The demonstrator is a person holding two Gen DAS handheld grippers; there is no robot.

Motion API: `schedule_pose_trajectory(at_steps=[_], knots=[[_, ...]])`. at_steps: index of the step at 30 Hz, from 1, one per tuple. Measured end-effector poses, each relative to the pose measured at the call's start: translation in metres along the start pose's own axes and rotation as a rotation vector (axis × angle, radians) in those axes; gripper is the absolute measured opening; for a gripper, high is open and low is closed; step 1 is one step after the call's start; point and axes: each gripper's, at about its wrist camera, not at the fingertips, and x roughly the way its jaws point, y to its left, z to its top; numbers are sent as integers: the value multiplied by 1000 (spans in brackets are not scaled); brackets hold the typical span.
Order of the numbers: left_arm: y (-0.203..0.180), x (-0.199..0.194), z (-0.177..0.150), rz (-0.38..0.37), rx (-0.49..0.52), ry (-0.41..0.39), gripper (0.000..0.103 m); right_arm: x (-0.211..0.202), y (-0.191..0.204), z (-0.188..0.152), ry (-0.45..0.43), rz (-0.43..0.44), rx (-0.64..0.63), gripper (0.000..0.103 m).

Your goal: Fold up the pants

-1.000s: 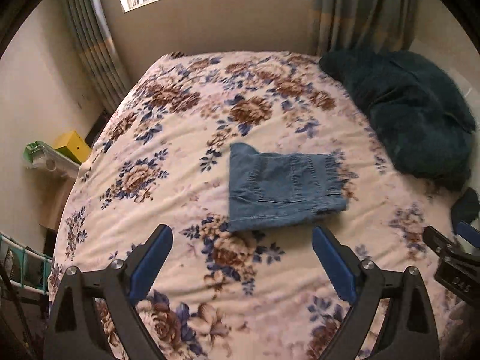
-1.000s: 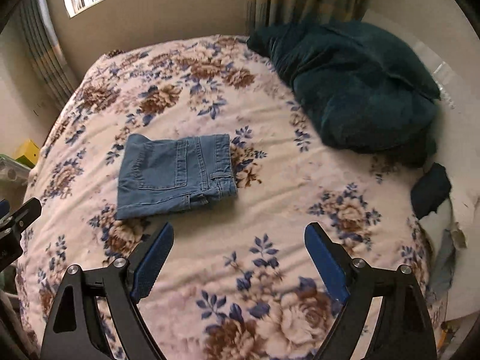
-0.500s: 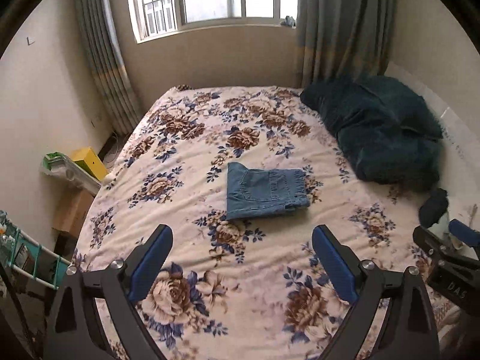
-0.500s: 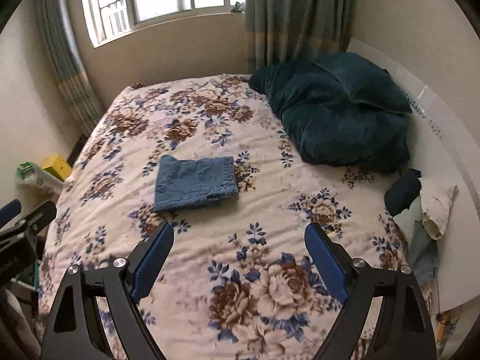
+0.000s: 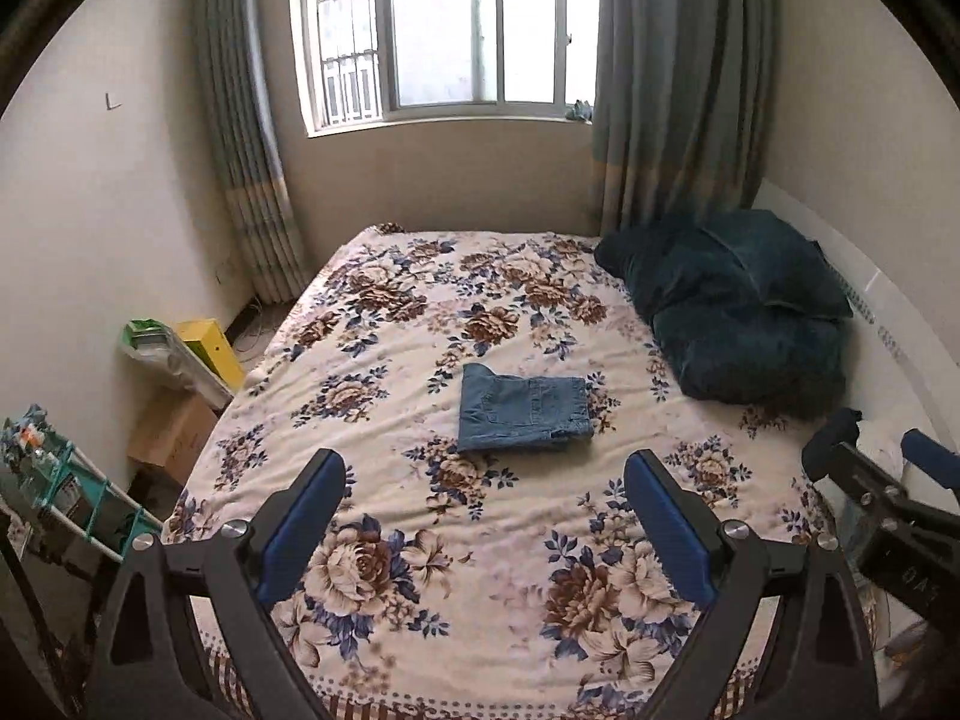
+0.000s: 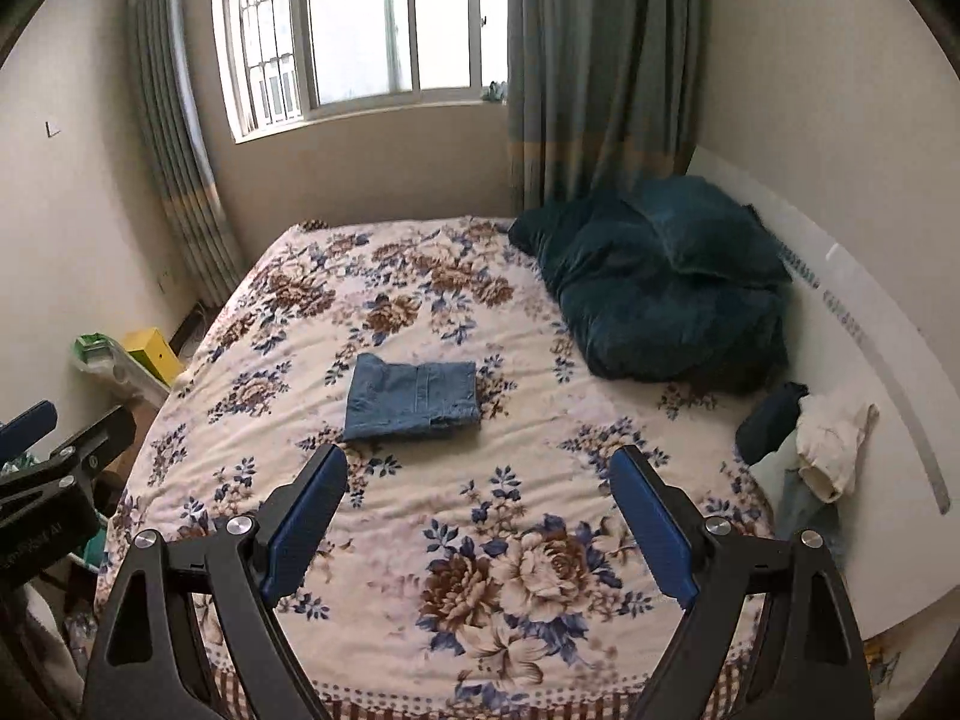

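Note:
The blue denim pants [image 5: 523, 414] lie folded into a flat rectangle in the middle of the floral bed [image 5: 390, 324]; they also show in the right wrist view [image 6: 413, 399]. My left gripper [image 5: 483, 468] is open and empty, held back above the bed's near edge, well short of the pants. My right gripper [image 6: 477, 462] is open and empty too, equally far back. Each gripper shows at the side of the other's view, the right one [image 5: 888, 480] and the left one [image 6: 36, 450].
A dark teal duvet [image 6: 666, 282] is heaped at the bed's far right. Loose clothes [image 6: 828, 438] lie by the white headboard [image 6: 870, 324]. A yellow box [image 5: 207, 345], a cardboard box [image 5: 171, 435] and a teal rack [image 5: 72, 492] stand left of the bed. Window and curtains stand behind.
Both grippers have pulled back and up away from the bed, so the pants look smaller and the window and walls have come into view. The pants have not moved.

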Motion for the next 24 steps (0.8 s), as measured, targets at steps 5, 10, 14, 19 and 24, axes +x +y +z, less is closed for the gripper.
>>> schedule_pose_trajectory(at_steps=[5, 10, 14, 19, 24], knots=[[3, -29, -1, 24, -10, 1, 95, -50, -9, 3, -25, 9, -7, 91], [2, -51, 0, 63, -3, -8, 95, -83, -11, 4, -48, 33, -6, 92], [5, -61, 2, 66, -19, -3, 95, -96, -10, 7, -53, 51, -17, 92], [5, -67, 7, 92, -13, -4, 95, -101, -7, 14, -54, 61, -38, 92], [4, -63, 18, 105, -12, 16, 97, -98, -5, 27, -45, 60, -56, 95]])
